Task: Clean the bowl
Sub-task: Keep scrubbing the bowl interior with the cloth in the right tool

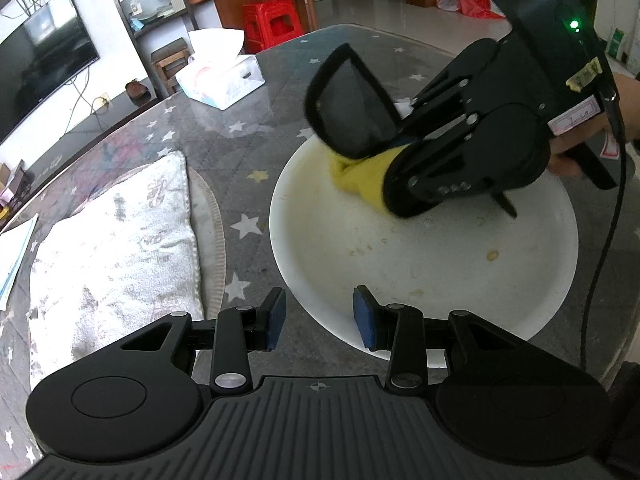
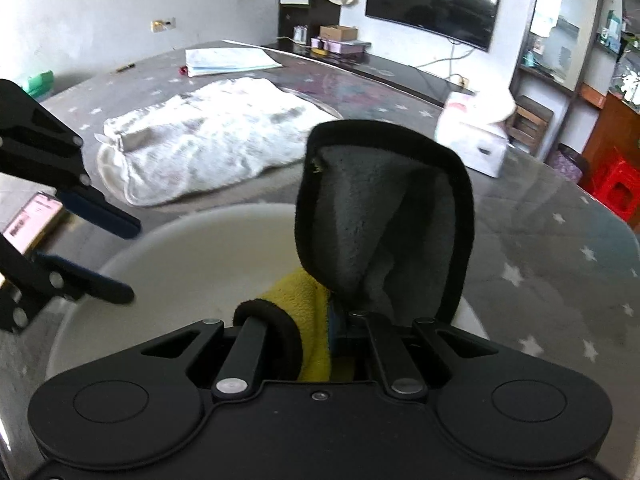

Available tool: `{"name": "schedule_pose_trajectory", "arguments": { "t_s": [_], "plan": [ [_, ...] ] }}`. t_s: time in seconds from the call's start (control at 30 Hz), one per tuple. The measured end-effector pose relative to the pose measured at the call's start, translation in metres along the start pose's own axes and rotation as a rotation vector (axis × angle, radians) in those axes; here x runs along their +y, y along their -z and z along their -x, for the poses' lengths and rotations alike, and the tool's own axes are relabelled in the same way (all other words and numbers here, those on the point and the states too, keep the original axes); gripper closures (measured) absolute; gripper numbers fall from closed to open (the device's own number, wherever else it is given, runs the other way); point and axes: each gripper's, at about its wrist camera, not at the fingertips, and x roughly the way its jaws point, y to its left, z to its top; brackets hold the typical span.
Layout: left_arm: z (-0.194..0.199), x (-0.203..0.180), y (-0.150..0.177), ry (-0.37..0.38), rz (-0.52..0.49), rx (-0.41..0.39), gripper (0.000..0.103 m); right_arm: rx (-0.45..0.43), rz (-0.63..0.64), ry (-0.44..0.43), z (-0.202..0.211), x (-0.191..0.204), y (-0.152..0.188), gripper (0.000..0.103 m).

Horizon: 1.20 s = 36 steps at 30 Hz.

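The bowl (image 1: 420,264) looks like smooth, glossy white ceramic or plastic, its inside smeared with dull yellowish residue. The cloth (image 2: 384,224) is soft fleece, grey and yellow with a black fuzzy hem. The desk (image 1: 224,136) has a glossy, reflective top over a star-printed sheet. The towel (image 1: 116,248) is rough white terry. Both grippers are matt black plastic with shiny metal pins; the fingers (image 1: 276,316) carry matt blue pads.

left gripper (image 1: 319,316): black, blue pads | right gripper (image 1: 394,148): black, green LED, cable
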Motion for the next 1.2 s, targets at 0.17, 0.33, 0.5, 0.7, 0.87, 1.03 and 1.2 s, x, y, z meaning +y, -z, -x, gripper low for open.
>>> {"name": "schedule_pose_trajectory", "arguments": {
  "t_s": [0.17, 0.33, 0.5, 0.7, 0.87, 1.03, 1.2],
  "plan": [
    [-0.002, 0.000, 0.000, 0.000, 0.002, 0.001, 0.064, 0.022, -0.010, 0.034, 0.010, -0.010, 0.010, 0.094],
    [-0.003, 0.003, -0.001, -0.001, 0.006, 0.001, 0.063, 0.045, -0.004, 0.047, 0.021, -0.011, 0.021, 0.094],
    [-0.004, 0.004, -0.002, -0.004, 0.018, -0.004, 0.063, 0.071, -0.002, 0.036, 0.032, -0.008, 0.030, 0.094],
    [-0.005, 0.007, -0.003, -0.016, 0.033, -0.011, 0.063, 0.106, -0.036, -0.012, 0.044, -0.007, 0.035, 0.094],
    [-0.003, 0.010, -0.005, -0.028, 0.033, -0.019, 0.063, 0.139, -0.075, -0.086, 0.050, -0.003, 0.034, 0.094],
    [0.002, 0.013, -0.005, -0.054, 0.033, -0.023, 0.063, 0.161, -0.096, -0.182, 0.053, 0.006, 0.035, 0.094],
    [0.011, 0.014, 0.002, -0.071, 0.034, -0.017, 0.063, 0.150, -0.105, -0.255, 0.048, 0.016, 0.030, 0.094]
  ]
}}
